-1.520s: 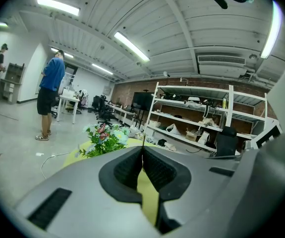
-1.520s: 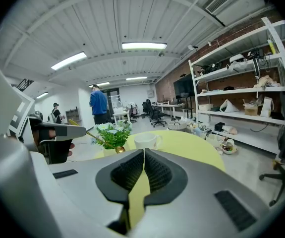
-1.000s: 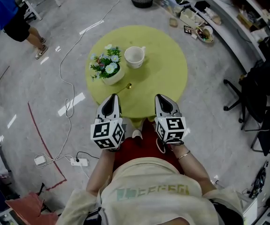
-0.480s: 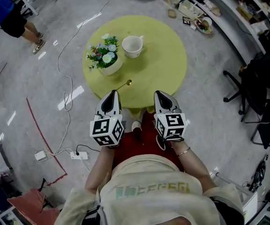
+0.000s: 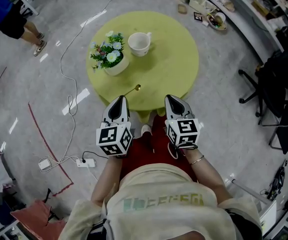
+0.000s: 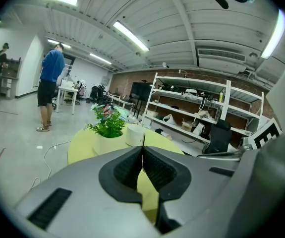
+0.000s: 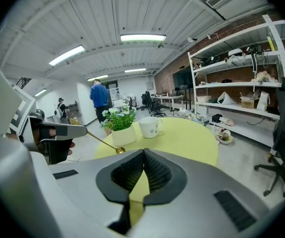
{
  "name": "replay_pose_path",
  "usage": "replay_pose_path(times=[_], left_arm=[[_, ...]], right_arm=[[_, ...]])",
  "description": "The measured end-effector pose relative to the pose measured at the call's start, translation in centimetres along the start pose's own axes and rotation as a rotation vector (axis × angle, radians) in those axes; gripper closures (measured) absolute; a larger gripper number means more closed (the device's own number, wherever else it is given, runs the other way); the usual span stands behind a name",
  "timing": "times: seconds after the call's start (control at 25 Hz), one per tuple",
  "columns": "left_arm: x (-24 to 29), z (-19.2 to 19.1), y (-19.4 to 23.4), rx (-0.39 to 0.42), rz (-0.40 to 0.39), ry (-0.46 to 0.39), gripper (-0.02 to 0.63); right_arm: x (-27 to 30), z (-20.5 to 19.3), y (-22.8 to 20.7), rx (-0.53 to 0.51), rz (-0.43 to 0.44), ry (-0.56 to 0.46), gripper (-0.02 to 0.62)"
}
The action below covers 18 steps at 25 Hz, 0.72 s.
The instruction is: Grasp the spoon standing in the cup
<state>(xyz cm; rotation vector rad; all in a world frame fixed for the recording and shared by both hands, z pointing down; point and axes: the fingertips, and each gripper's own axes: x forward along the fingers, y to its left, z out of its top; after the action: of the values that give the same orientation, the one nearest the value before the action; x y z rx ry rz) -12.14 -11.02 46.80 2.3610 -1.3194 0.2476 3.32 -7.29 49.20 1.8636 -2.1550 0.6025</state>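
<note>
One spoon (image 5: 135,88), out of the cup (image 5: 139,43) and clamped in the left gripper (image 5: 118,101)

Head view: both tools sit at lower centre of the frame, side by side and short of the round yellow-green table (image 5: 181,59). The left one is clenched on the spoon's handle. The gold bowl pokes forward over the table's near edge, up and right of the jaw tips. The white cup stands at upper centre with nothing in it, just beside the flower pot (image 5: 114,66). The grasp the task names therefore looks done. The right gripper (image 5: 173,101) is closed on nothing, probably parked level with its partner to stay out of the way.

Left gripper view: the jaws are pressed together. A thin dark line, the spoon seen edge-on, rises from their tips toward the cup at centre frame.

Right gripper view: its own jaws meet, with nothing between them. At the left of the frame the other tool carries the spoon slanting down to the right, its bowl low over the table rim. That is a hold by the handle end, which leaves the bowl free.
</note>
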Motion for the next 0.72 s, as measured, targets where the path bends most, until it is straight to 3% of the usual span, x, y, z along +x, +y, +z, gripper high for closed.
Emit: replay_pose_path(times=[0.32, 0.72], left_arm=[[-0.6, -0.1, 0.0, 0.013, 0.004, -0.021, 0.578], [-1.6, 1.1, -0.1, 0.041, 0.004, -0.065, 0.578]], right_arm=[[-0.7, 0.5, -0.2, -0.003, -0.015, -0.039, 0.560], [-2.6, 3.3, -0.7, 0.011, -0.048, -0.156, 0.560]])
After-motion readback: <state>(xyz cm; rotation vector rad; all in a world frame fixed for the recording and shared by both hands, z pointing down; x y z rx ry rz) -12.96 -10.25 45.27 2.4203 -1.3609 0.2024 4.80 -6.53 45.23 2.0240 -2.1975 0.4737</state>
